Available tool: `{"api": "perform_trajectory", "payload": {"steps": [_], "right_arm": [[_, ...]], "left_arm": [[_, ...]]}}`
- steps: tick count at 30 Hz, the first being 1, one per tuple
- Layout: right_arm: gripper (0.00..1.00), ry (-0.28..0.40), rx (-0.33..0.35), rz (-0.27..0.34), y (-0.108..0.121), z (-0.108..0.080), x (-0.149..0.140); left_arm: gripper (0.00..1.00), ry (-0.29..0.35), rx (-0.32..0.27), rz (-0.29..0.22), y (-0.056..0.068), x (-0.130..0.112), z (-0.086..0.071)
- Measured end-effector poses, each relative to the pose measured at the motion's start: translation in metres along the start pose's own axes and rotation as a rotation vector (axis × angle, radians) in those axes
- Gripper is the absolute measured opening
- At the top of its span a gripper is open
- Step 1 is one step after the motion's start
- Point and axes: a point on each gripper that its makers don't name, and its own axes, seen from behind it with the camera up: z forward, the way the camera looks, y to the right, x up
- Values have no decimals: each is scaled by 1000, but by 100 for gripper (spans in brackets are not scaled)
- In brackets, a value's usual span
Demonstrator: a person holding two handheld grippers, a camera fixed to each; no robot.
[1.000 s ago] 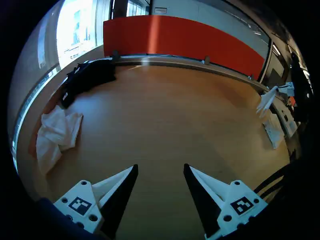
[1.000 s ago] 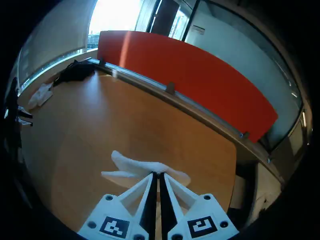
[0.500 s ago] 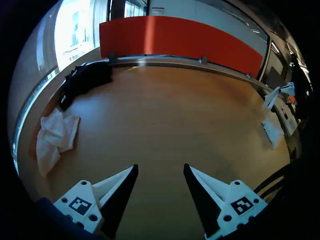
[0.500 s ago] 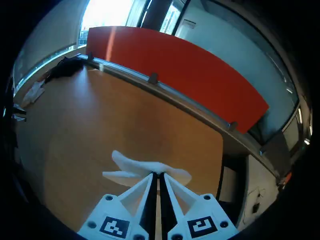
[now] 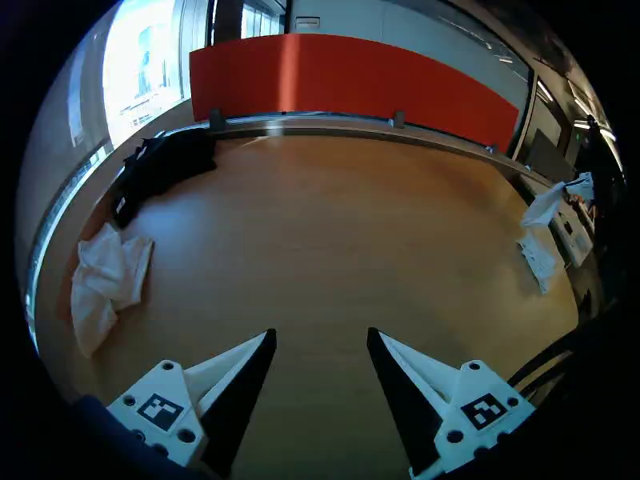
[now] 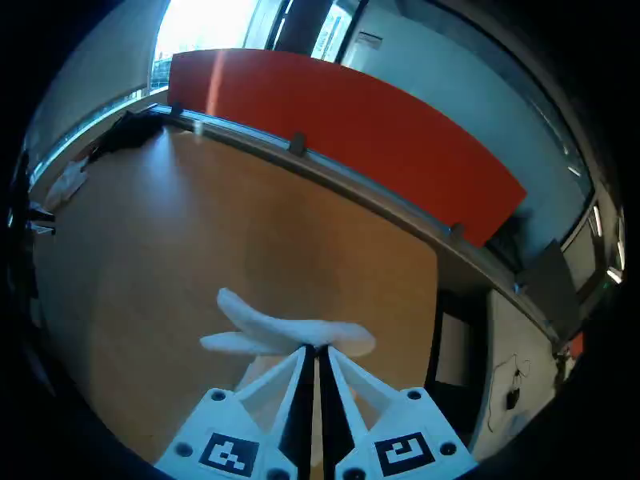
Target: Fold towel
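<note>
In the right gripper view my right gripper (image 6: 318, 350) is shut on a white towel (image 6: 288, 332), whose bunched edge sticks out to both sides just above the wooden table (image 6: 200, 240). The left gripper view shows that same held towel (image 5: 544, 208) far off at the right, hanging over a flat white cloth (image 5: 540, 260) on the table. My left gripper (image 5: 320, 344) is open low over the table (image 5: 336, 232), with nothing between its fingers. Another crumpled white towel (image 5: 104, 276) lies at the table's left edge.
A black garment (image 5: 164, 160) lies at the far left corner of the table, also seen as a black garment (image 6: 132, 132) beside a white towel (image 6: 66, 180). An orange partition (image 5: 352, 76) runs along the back edge. The table's right end (image 6: 436, 320) drops to the floor.
The right gripper has carried the towel a little toward the table's right end and lifted it slightly. The left gripper has shifted only slightly and stays open.
</note>
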Motion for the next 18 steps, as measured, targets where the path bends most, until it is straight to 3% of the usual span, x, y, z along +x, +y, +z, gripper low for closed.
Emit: {"api": "perform_trajectory", "payload": {"steps": [13,18], "right_arm": [[4,-107,-21,75,-5,-18,-87],[4,-120,-25,99,-12,-21,-105]], "left_arm": [[84,-4,-17,15,4,-5,-1],[83,-5,-16,21,2,-5,-1]]}}
